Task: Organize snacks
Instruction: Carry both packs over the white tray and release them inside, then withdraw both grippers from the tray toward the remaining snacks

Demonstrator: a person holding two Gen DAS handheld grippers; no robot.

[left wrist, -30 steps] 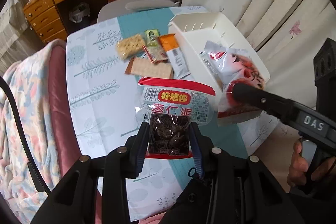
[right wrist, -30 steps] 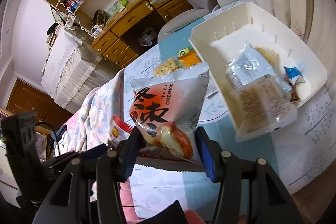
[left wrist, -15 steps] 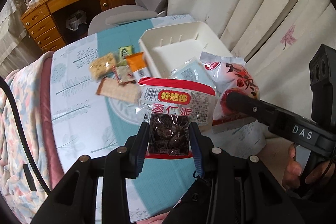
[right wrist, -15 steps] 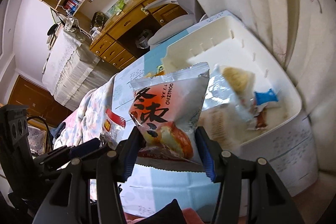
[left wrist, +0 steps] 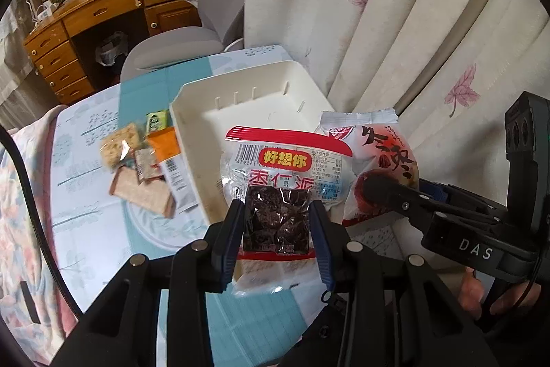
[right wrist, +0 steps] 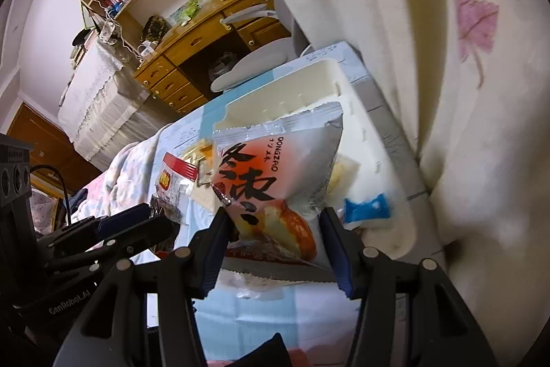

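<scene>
My left gripper is shut on a clear packet of dark dates with a red top band, held over the near part of the white tray. Beside it on the right, the silver and orange bag sits in the other gripper's fingers. In the right wrist view my right gripper is shut on that puffy silver and orange bag, above the tray. Small packets lie inside the tray, among them a blue wrapper. The left gripper with its date packet shows at the left.
Several loose snacks lie on the pale blue tablecloth left of the tray. A leaf-print curtain hangs close on the right. A grey chair and a wooden desk stand beyond the table. A floral blanket lies at the left.
Both grippers have carried their packets sideways toward the curtain, so the tray and loose snacks have slid left in both views. Both grips look unchanged.
</scene>
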